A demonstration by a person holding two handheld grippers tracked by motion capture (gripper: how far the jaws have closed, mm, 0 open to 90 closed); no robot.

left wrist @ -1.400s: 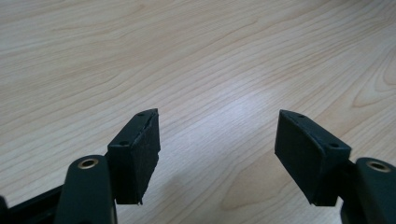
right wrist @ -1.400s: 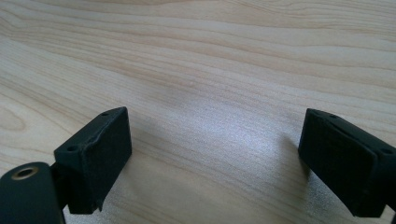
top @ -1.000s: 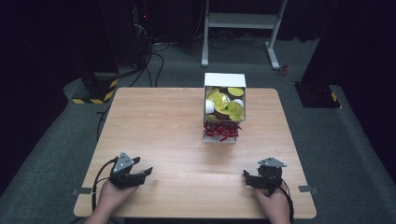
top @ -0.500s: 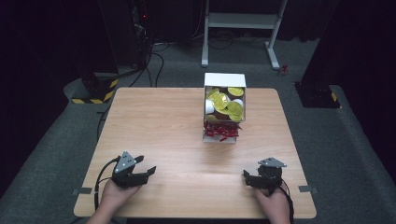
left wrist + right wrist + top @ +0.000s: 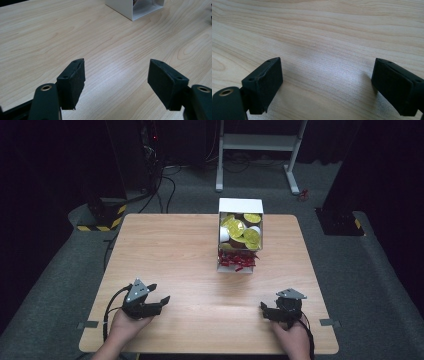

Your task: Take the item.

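Observation:
My left gripper [image 5: 160, 293] is held in a hand just above the near left part of the wooden table [image 5: 165, 245]. Its jaws are open and point toward the table's middle, with nothing between them. In the left gripper view the left gripper [image 5: 116, 75] looks over bare wood toward a white box [image 5: 135, 8]. My right gripper [image 5: 264, 311] sits low at the near right, open and empty. The right gripper [image 5: 327, 75] faces bare tabletop in its own view.
The white box [image 5: 240, 207] stands at the far middle-right of the table, holding yellow-lidded cups [image 5: 237, 227] in its upper part and small red pieces [image 5: 237, 260] in its lower part. A white frame [image 5: 260, 142] and cables lie on the floor beyond.
The left hand has lifted its gripper slightly and shifted it a little toward the table's middle. The right gripper has stayed still. Both stay open.

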